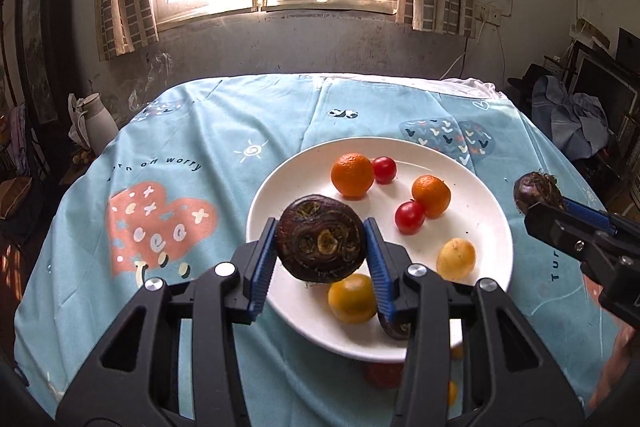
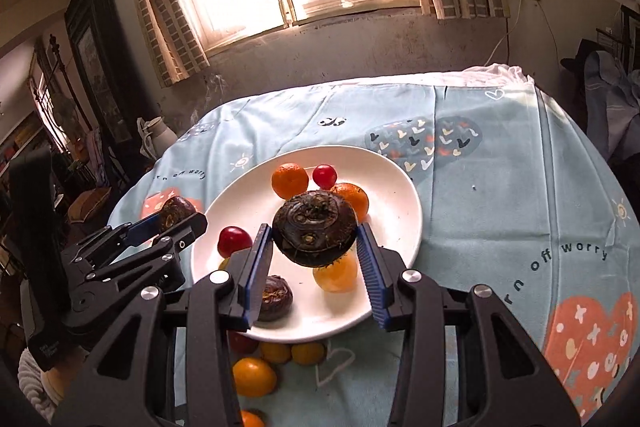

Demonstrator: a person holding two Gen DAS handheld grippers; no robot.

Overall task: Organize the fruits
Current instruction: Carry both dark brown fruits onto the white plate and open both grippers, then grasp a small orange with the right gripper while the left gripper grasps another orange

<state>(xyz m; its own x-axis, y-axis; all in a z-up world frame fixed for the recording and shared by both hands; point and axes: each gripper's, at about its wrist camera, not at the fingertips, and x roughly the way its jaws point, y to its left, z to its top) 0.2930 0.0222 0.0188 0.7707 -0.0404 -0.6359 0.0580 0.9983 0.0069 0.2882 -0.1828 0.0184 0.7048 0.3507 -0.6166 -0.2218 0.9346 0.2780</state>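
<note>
**Two dark fruits held over the plate**

Left gripper [image 1: 321,241] jaws clamp one dark round fruit [image 1: 321,239]; right gripper [image 2: 316,237] jaws clamp another [image 2: 315,229], both above the white plate [image 1: 472,227]. Round skins may slip from the pads, drop below the jaws and scatter the oranges [image 1: 352,174]

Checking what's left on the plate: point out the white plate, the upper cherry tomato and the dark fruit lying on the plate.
white plate [image 1: 472,163], left wrist view, bare far rim.
upper cherry tomato [image 1: 384,169], left wrist view, middle.
dark fruit lying on the plate [image 2: 275,298], right wrist view, top.
</note>
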